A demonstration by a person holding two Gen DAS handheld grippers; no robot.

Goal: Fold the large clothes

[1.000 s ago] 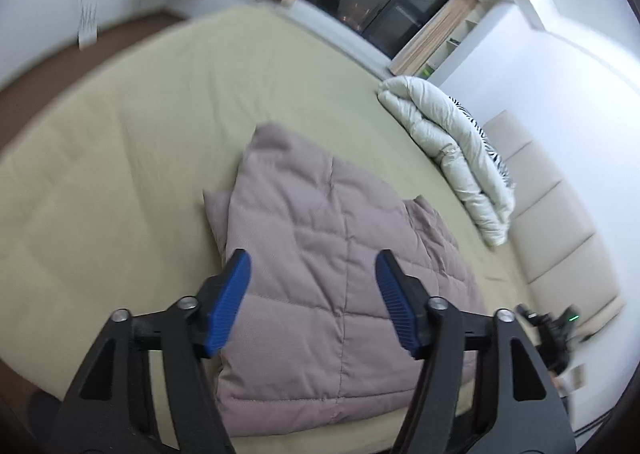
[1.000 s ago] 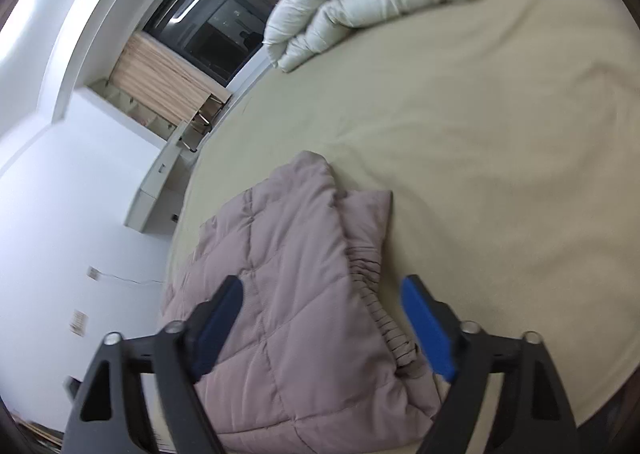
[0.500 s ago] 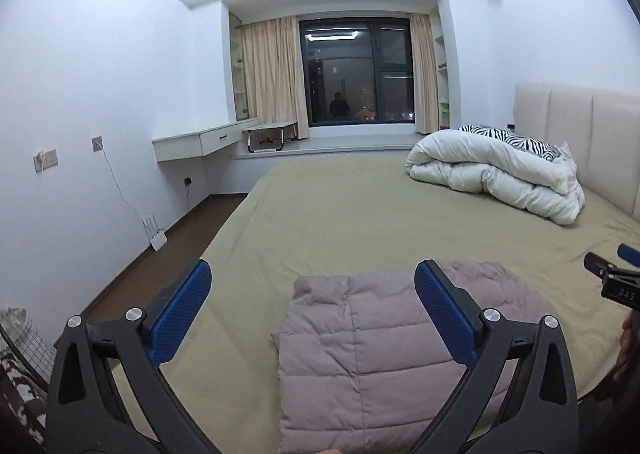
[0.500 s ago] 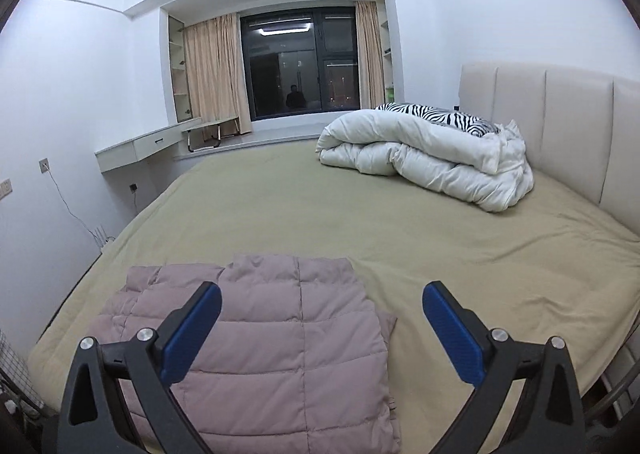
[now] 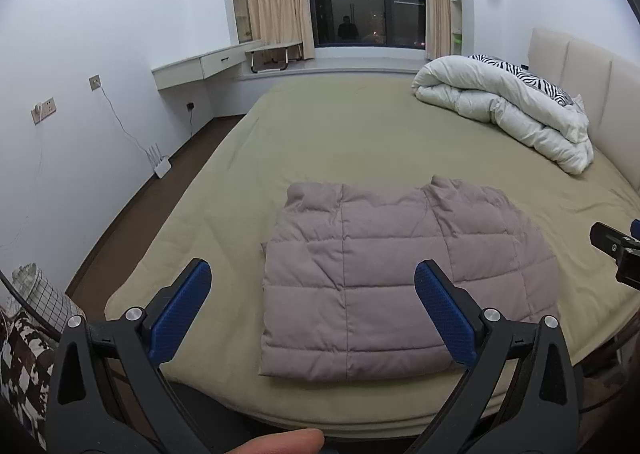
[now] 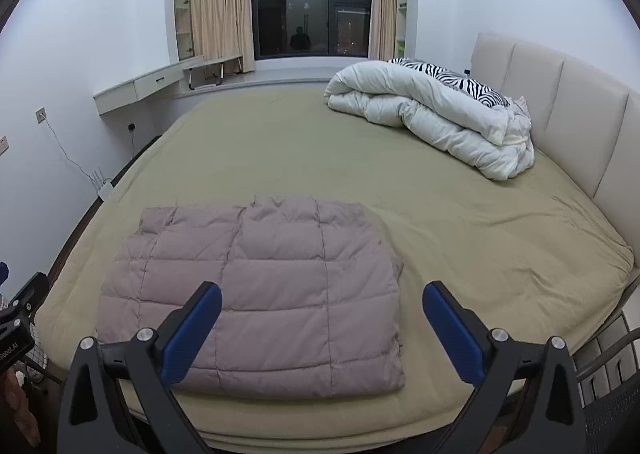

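Observation:
A mauve quilted down jacket (image 5: 384,278) lies folded into a flat rectangle near the front edge of the olive bed (image 5: 360,134). It also shows in the right wrist view (image 6: 260,290). My left gripper (image 5: 312,298) is open and empty, held back from the bed, above the jacket's near edge. My right gripper (image 6: 320,318) is open and empty, also held back from the jacket. The right gripper's tip shows at the right edge of the left wrist view (image 5: 616,250).
A rolled white duvet (image 6: 432,114) with a zebra-print pillow (image 6: 460,82) lies at the bed's far right by the beige headboard (image 6: 560,102). A wall desk (image 5: 200,66), window and curtains are at the back. A router (image 5: 160,166) and cables sit on the floor at left.
Both grippers have pulled up and back from the jacket, from close above it to a level view of the room. The jacket lies folded and let go.

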